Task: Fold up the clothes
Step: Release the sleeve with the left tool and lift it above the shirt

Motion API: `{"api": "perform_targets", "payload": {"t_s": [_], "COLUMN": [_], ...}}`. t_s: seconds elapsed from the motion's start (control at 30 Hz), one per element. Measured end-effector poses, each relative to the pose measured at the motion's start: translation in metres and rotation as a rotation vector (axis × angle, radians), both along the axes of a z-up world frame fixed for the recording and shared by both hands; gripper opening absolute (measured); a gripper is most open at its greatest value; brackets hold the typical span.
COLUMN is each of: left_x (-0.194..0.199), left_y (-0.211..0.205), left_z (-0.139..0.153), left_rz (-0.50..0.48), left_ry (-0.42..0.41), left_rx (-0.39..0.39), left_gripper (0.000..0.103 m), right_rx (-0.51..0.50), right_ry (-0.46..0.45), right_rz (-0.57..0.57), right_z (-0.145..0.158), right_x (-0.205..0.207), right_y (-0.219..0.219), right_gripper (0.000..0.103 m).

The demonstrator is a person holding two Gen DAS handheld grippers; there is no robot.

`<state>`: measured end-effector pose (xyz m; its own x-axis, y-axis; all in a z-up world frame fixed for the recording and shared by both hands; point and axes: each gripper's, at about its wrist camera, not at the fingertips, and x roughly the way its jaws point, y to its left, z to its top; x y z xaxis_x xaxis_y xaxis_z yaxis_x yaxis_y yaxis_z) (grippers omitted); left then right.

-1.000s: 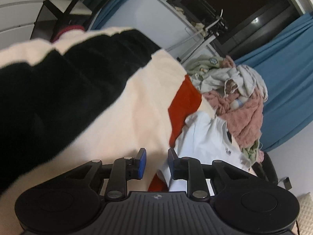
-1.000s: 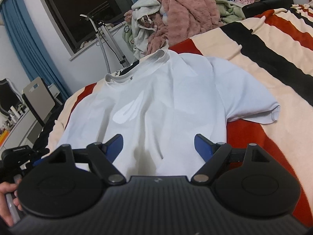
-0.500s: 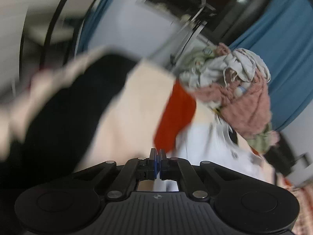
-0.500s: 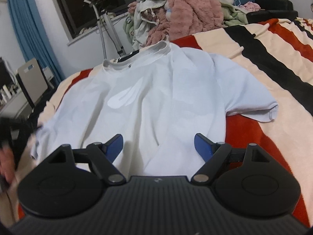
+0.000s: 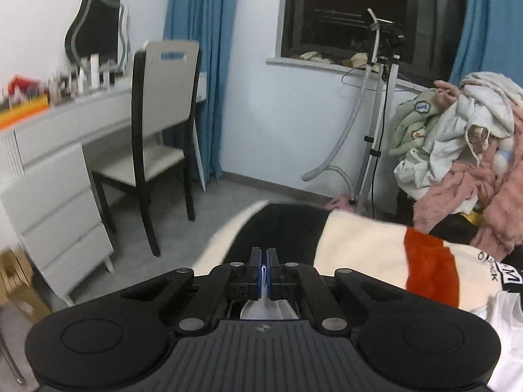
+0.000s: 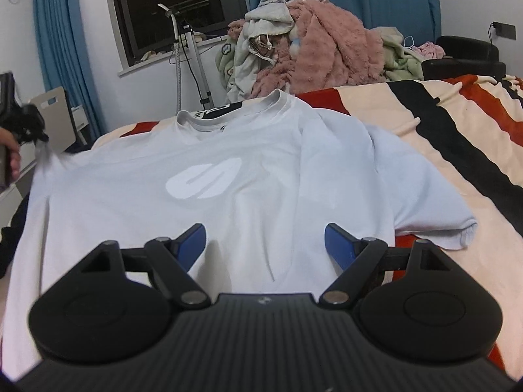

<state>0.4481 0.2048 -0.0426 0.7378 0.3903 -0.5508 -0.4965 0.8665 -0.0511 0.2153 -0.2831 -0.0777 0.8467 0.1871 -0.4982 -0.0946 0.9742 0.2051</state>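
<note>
A bed covered by a striped blanket (image 6: 434, 124) in cream, black and red is filling most of the right wrist view, and a white T-shirt (image 6: 255, 176) is lying front-up on it, collar toward the far edge and hem toward the camera. The shirt's right-hand sleeve is lying flat on the blanket, while its other sleeve is being lifted at the far left edge of that view, where a hand (image 6: 11, 153) is showing blurred beside dark gripper parts. Behind the collar, a pile of clothes (image 6: 313, 42) in pink, grey and pale green is sitting heaped against a blue curtain (image 6: 62, 49). In the left wrist view, a chair (image 5: 163, 130) is standing at a grey worktop (image 5: 65, 124) with drawers, and a garment steamer stand (image 5: 376, 114) is rising under the dark window. The right gripper (image 6: 264, 241) is hovering over the lower part of the shirt with its 2 blue-padded fingers spread wide, grasping nothing. The left gripper (image 5: 263, 271) is pointing past the bed edge toward the floor, its fingers clenched on a thin fold of white T-shirt fabric that is showing between and below the pads.
</note>
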Motion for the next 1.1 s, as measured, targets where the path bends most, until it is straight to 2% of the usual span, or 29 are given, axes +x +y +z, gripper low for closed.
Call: {"api": "perform_targets", "payload": {"t_s": [0.03,0.13,0.2,0.27,0.33,0.47,0.7,0.83,0.93,1.03,1.07,1.1], "left_x": [-0.003,-0.019,-0.031,-0.046,-0.070,-0.139,-0.289,-0.357,-0.380,-0.395,-0.401,-0.406], "left_y": [0.004,0.007,0.005,-0.008,-0.027,-0.081,-0.186,-0.243,-0.263,-0.274,-0.278,-0.282], "left_z": [-0.006,-0.015,-0.018,-0.013,-0.007,0.004,-0.003,-0.019,-0.023,-0.025,-0.026,-0.026], "left_rz": [0.004,-0.006,-0.019,-0.047,-0.076,-0.163,-0.398,-0.547,-0.596,-0.636,-0.649,-0.663], "left_ry": [0.008,0.045,0.075,0.135,0.170,0.255,0.383,0.448,0.460,0.464,0.465,0.466], "left_rx": [-0.029,-0.084,-0.109,-0.035,-0.013,-0.037,-0.208,-0.277,-0.268,-0.238,-0.228,-0.218], "left_gripper": [0.010,0.028,0.045,0.050,0.057,0.057,0.057,0.051,0.050,0.050,0.049,0.039], "right_rx": [0.002,0.003,0.007,0.006,0.005,-0.013,-0.059,-0.012,0.019,0.005,0.011,0.018], "right_ry": [0.001,0.002,0.007,0.003,-0.006,-0.040,-0.103,-0.111,-0.127,-0.144,-0.139,-0.133], "right_rz": [0.001,0.005,0.011,0.015,0.020,0.016,-0.031,-0.048,-0.021,-0.024,-0.030,-0.035], "right_z": [-0.001,-0.004,-0.006,-0.005,-0.002,0.008,0.036,0.057,0.067,0.071,0.070,0.069], "right_x": [0.002,0.005,0.008,0.008,0.006,-0.005,-0.039,-0.070,-0.097,-0.111,-0.112,-0.112], "right_y": [0.000,0.003,0.005,0.005,0.005,0.004,-0.009,-0.020,-0.025,-0.028,-0.030,-0.032], "right_gripper": [0.081,0.081,0.081,0.081,0.081,0.081,0.081,0.081,0.081,0.081,0.081,0.081]}}
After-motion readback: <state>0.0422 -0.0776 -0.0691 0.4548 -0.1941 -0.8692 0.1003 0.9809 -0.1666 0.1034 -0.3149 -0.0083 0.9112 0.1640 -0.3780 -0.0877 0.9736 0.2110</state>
